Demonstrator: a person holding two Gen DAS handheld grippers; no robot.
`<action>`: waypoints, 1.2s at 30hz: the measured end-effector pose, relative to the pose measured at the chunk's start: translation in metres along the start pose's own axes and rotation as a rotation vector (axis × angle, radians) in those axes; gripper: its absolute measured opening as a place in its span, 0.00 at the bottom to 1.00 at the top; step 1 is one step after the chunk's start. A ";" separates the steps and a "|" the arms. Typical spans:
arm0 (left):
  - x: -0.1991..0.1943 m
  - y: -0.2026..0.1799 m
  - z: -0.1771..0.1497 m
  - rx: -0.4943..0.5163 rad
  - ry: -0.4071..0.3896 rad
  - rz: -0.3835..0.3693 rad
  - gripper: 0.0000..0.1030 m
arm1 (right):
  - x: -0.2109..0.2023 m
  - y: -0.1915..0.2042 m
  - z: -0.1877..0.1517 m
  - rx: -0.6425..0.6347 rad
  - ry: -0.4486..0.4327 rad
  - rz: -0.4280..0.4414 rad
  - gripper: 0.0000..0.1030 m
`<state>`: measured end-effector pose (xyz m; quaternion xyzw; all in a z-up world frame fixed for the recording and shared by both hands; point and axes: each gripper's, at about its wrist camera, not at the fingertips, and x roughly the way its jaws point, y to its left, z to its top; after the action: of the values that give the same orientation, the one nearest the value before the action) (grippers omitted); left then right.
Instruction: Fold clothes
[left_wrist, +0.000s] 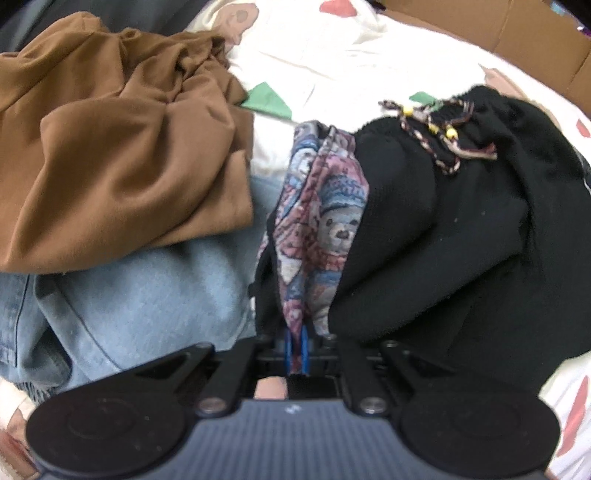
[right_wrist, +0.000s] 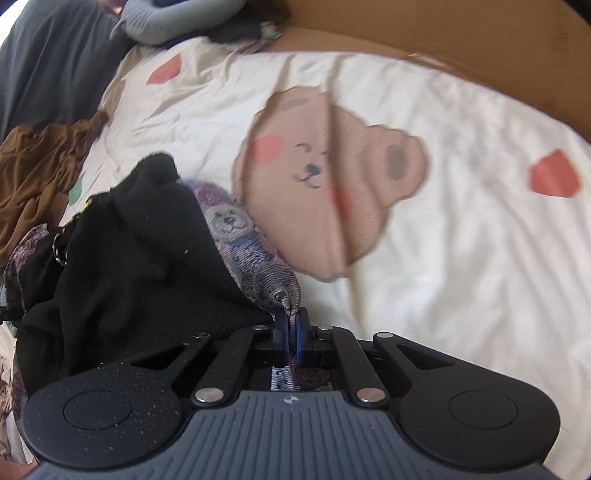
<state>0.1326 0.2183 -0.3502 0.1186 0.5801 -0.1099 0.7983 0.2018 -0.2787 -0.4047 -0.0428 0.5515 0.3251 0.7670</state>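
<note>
A black knit garment (left_wrist: 436, 229) with a bear-patterned woven panel (left_wrist: 325, 221) and a beaded drawstring (left_wrist: 439, 133) hangs bunched between my two grippers. My left gripper (left_wrist: 295, 347) is shut on the patterned edge, its blue pads pinching the cloth. In the right wrist view the same black garment (right_wrist: 140, 258) lies to the left, and my right gripper (right_wrist: 291, 332) is shut on the other end of its patterned strip (right_wrist: 251, 254). The cloth sags over a cream bedsheet (right_wrist: 461, 258) printed with a bear face.
A crumpled brown garment (left_wrist: 118, 147) lies on light blue denim (left_wrist: 140, 310) at the left. Cardboard (left_wrist: 517, 33) borders the far side of the bed. A dark grey cover (right_wrist: 48, 66) and a grey-sleeved arm (right_wrist: 166, 22) are at the upper left.
</note>
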 end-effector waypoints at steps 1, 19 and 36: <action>-0.002 -0.001 0.001 0.000 -0.005 -0.008 0.05 | -0.006 -0.004 -0.001 0.012 -0.002 -0.005 0.01; 0.012 -0.039 0.020 0.037 -0.019 -0.122 0.05 | -0.080 -0.083 -0.077 0.338 0.019 -0.142 0.01; -0.027 -0.056 0.090 0.033 -0.269 -0.079 0.33 | -0.087 -0.082 -0.070 0.353 -0.091 -0.128 0.45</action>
<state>0.1880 0.1379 -0.3015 0.0930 0.4701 -0.1660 0.8619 0.1740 -0.4116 -0.3800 0.0723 0.5608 0.1756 0.8059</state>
